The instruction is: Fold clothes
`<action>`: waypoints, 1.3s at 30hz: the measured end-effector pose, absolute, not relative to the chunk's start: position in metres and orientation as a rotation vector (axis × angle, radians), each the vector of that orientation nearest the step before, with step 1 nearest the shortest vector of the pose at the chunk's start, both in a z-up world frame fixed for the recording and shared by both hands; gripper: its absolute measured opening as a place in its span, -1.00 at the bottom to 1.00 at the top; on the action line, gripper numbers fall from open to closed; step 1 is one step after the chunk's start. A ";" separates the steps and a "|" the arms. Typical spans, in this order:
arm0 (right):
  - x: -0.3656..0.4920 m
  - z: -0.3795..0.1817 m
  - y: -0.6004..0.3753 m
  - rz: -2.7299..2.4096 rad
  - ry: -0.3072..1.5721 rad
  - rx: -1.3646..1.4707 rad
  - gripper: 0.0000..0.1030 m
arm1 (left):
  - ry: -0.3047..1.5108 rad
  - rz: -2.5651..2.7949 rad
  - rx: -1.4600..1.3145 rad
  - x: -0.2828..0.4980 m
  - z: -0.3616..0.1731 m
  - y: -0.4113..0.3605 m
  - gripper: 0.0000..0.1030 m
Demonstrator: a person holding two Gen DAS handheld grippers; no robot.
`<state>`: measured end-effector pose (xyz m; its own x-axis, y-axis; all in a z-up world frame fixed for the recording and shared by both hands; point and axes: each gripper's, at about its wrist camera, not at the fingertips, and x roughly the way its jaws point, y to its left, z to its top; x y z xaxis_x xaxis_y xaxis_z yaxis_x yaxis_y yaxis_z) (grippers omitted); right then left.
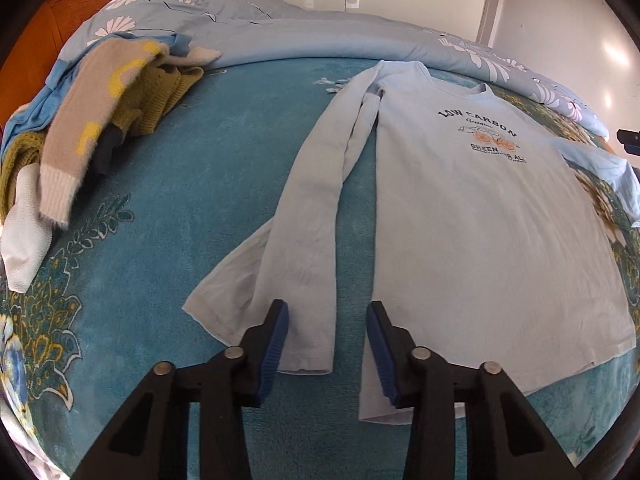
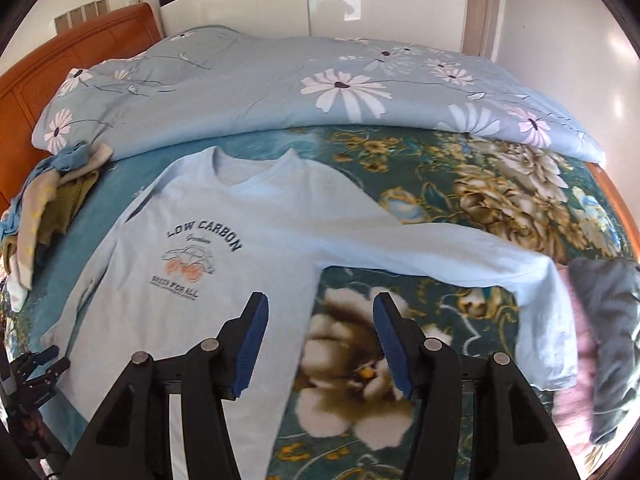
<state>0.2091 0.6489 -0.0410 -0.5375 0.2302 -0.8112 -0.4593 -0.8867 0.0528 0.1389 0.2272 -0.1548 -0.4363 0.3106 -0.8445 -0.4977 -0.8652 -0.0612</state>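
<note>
**Bed-top inventory: one long-sleeved shirt laid flat, two grippers above it**

Item one: a pale blue long-sleeved cotton shirt (image 1: pixel 480 220) printed "LOW CARBON" in dark letters over an orange and black motif; it is spread face up on a teal plush blanket with gold and cream flower pattern (image 1: pixel 180 208), neckline towards the far side of the bed; one sleeve (image 1: pixel 316 208) is laid alongside the body, its cuff nearest the camera; the other sleeve (image 2: pixel 460 256) is stretched sideways across the blanket, its cuff end blurred.

Item two: the left gripper (image 1: pixel 327 344), black with blue ribbed pads; its jaws are seen parted, one pad above the cuff end of the near sleeve, the other above the shirt's lower corner; nothing is clamped between them; whether the pads touch the fabric cannot be told.

Item three: the right gripper (image 2: pixel 320 344), same make; its jaws are seen parted and nothing is held; the shirt's side edge and bare blanket lie below the gap.

Item four: a light blue quilt with white daisy print (image 2: pixel 280 92), bunched along the far side of the bed, against an orange headboard (image 2: pixel 80 48).

Item five: a heap of unfolded garments (image 1: pixel 88 128), beige, mustard and blue, at the left of the blanket, well apart from the shirt; a grey garment over something pink (image 2: pixel 604 320) is seen at the right edge.
</note>
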 end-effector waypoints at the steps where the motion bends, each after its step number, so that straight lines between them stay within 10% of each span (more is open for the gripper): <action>1: 0.208 -0.042 0.643 2.431 0.376 -1.233 0.09 | 0.248 2.306 -1.298 0.135 -0.154 0.221 -0.67; 23: 0.225 -0.093 0.633 2.309 0.442 -1.405 0.09 | -0.026 2.654 -1.381 -0.042 -0.130 0.111 -0.89; 27: 0.237 -0.100 0.632 2.309 0.487 -1.410 0.09 | -0.075 2.611 -1.356 -0.034 -0.121 0.110 -0.63; 29: 0.247 -0.100 0.626 2.329 0.518 -1.404 0.09 | -0.125 2.582 -1.356 -0.019 -0.111 0.110 -0.05; 31: 0.264 -0.107 0.618 2.353 0.565 -1.416 0.09 | -0.167 2.505 -1.317 0.006 -0.102 0.116 0.10; 39: 0.336 -0.156 0.586 2.379 0.871 -1.478 0.09 | -0.178 2.082 -1.331 0.082 -0.115 0.182 0.18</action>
